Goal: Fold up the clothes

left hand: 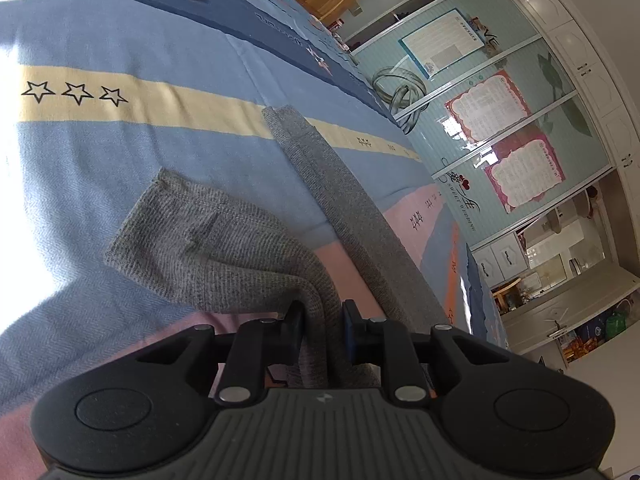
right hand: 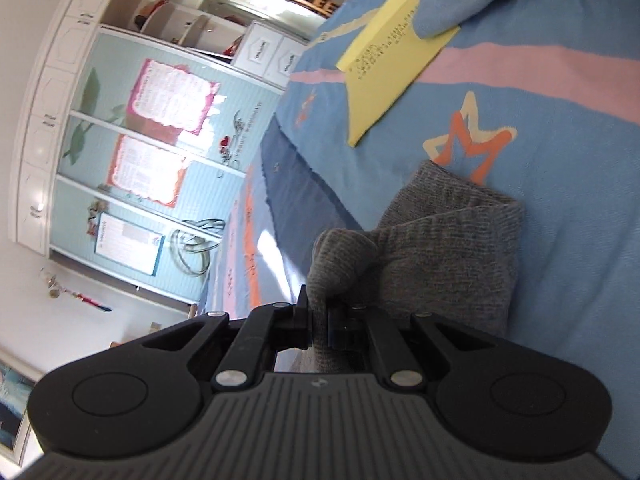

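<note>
The garment (left hand: 224,248) lay on the bed (left hand: 120,152), one part spread to the left and a strip running away on the right, its bunched middle between the left gripper (left hand: 322,320) fingers. Beyond the bed stood a wardrobe (left hand: 500,120).

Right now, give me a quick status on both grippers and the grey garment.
Left gripper shut on grey garment. Right gripper shut on it too. Garment partly lifted off bedspread. Yellow paper lies clear.
</note>
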